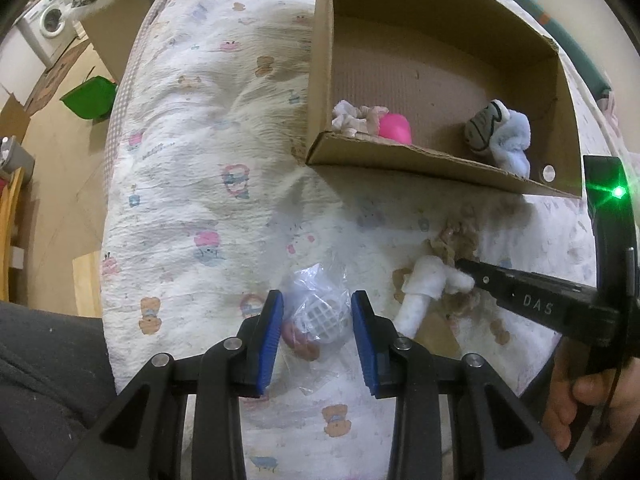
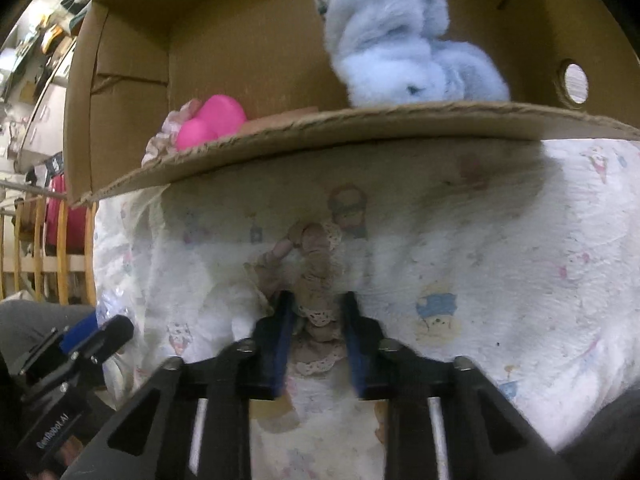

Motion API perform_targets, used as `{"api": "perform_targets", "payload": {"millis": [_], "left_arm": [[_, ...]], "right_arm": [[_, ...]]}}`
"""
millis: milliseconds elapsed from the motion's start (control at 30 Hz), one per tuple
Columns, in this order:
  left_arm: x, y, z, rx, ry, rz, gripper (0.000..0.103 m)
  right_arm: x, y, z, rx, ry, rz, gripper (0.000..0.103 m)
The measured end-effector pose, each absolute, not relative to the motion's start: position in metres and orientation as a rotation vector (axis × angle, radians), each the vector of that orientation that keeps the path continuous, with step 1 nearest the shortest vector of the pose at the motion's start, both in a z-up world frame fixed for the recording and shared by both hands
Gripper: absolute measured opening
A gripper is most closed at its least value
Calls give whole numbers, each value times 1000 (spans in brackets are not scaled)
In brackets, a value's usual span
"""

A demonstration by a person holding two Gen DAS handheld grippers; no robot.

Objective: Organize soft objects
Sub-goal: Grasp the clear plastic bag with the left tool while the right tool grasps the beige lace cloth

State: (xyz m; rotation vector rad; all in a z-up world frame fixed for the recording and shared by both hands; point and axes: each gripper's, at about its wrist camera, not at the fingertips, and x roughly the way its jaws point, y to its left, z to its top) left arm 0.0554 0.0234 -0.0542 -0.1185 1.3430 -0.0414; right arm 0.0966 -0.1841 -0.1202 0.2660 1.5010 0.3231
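Lace scrunchie (image 2: pixel 316 280) clamped in right hand-held gripper (image 2: pixel 318 320); left hand-held gripper (image 1: pixel 316 312) clamps plastic bag (image 1: pixel 316 308).

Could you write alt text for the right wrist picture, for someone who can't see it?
The right gripper is closed on a beige lace-trimmed cloth lying on a cartoon-print quilt. Behind it, a cardboard box holds a fluffy blue toy and a pink toy.
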Motion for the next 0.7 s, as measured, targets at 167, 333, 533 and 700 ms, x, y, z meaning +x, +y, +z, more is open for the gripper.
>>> {"api": "perform_targets", "payload": {"millis": [167,333,533,700], "left_arm": [[56,15,-59,-115,1327,-38,31],[56,20,-55,-123,1309,-21,31],[57,22,-50,-121,1285,-6,31],[57,21,-45,-111,1258,0,31]], "right_arm": [[92,-186,-112,261,1457,347,11],[85,-199,-96,281,1403,323,11],[69,-216,-75,314,1348,291,11],[63,-225,-63,346,1300,270,11]]}}
